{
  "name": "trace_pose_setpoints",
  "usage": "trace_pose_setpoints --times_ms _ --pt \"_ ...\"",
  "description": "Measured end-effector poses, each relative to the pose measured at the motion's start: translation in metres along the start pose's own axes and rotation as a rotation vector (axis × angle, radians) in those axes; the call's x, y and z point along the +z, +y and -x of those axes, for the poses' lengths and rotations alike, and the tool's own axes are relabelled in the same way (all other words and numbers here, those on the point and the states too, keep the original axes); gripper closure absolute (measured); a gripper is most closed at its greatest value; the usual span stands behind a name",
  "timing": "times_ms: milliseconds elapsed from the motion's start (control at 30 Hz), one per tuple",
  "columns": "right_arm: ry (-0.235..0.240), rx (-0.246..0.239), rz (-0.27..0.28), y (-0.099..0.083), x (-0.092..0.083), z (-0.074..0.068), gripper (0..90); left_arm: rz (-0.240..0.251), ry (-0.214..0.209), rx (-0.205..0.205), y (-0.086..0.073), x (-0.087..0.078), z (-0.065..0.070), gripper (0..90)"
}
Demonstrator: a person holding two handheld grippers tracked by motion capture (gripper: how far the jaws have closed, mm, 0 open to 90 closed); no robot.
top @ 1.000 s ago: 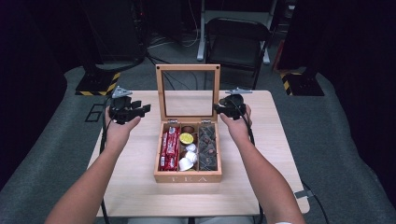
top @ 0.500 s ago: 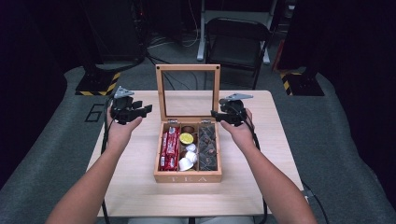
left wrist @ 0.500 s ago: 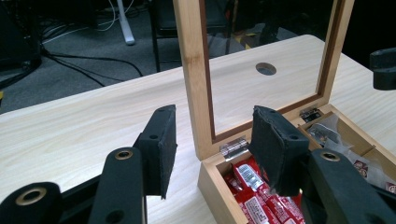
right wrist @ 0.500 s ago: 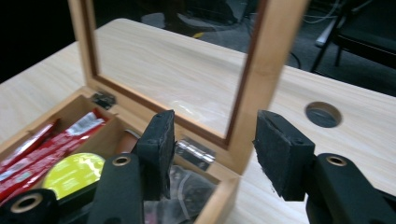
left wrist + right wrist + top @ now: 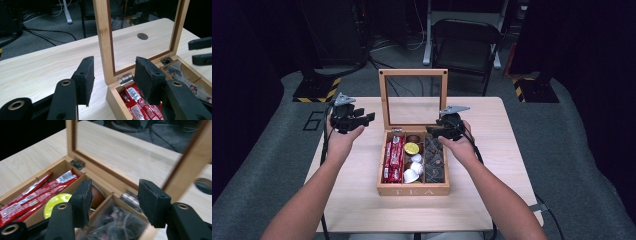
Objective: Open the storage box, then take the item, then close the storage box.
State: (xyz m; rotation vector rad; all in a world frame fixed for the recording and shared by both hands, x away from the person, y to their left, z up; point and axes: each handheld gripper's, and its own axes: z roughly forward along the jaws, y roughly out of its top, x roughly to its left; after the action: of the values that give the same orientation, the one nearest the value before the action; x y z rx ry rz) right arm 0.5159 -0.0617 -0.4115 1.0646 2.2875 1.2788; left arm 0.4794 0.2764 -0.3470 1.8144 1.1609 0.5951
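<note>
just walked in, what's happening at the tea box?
A person holds a gripper in each hand at an open tea box, its lid upright. The right gripper is over the box's back right compartment, jaws just opening, nothing between them. The left gripper hovers left of the box, open and empty.

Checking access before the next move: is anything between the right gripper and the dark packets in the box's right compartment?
Nothing visible blocks it. The right gripper, jaws open and just opening with nothing between them, hangs over the dark packets. The glass lid stands upright behind, clear of the compartment.
</note>
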Motion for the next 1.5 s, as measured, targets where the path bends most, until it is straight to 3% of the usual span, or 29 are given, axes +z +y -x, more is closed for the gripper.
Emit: trace_pose_setpoints --times_ms 233,600,900,1000,1500 --pt "0.073 -0.048 -0.03 -0.003 0.015 -0.018 42.7 0.002 0.001 -0.004 0.0 0.0 -0.001 50.2" --pt "0.114 -0.04 -0.052 -0.008 0.025 -0.028 38.4 0.005 0.005 -0.003 0.0 -0.001 -0.002 50.2" --pt "0.134 -0.032 -0.082 -0.011 0.031 -0.034 34.4 0.007 0.008 -0.002 0.0 -0.001 -0.002 50.2" --pt "0.142 -0.049 -0.095 -0.013 0.035 -0.038 32.9 0.005 0.008 -0.003 0.0 -0.001 -0.002 50.1" --pt "0.155 -0.023 -0.144 -0.019 0.051 -0.051 26.7 0.005 0.009 0.003 0.001 -0.002 -0.001 50.0"
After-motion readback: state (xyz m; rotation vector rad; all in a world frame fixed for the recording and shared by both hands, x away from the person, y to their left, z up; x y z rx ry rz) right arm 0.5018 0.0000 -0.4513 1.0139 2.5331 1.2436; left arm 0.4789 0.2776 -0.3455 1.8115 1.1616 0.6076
